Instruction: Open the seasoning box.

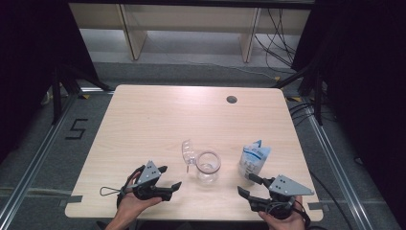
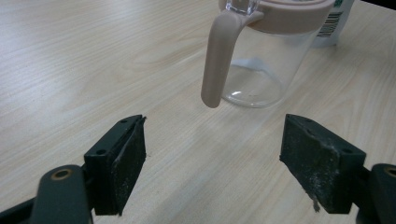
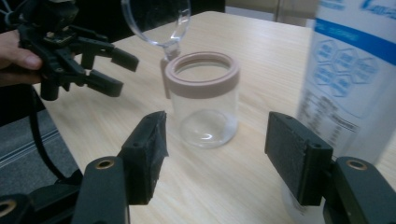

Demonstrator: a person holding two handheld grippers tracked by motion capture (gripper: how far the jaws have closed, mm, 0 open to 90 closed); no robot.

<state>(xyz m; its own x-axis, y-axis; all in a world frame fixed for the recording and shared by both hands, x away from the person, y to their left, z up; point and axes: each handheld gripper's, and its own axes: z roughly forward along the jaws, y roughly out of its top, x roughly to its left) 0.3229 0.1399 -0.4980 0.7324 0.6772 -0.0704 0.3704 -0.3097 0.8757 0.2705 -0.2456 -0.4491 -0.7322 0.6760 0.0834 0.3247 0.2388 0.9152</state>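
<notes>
Now both tools wide open, empty, left tool [image 1: 171, 178] & right tool [image 1: 249, 186] flanking jar [image 1: 208, 166]

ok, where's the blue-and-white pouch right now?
In the high view the pouch stands upright at the table's near right, just right of the clear jar and ahead of the right gripper.

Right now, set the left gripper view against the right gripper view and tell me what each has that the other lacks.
The left gripper view alone gives the jar's pink handle hanging down its side, and a barcode on the pouch behind.

The right gripper view alone gives the jar's open clear lid standing up, the pouch's blue-and-white front, and the left gripper held in a hand.

Both share the clear jar with its pink rim, the wooden table, and each camera's own two open black jaws with nothing between them.
</notes>
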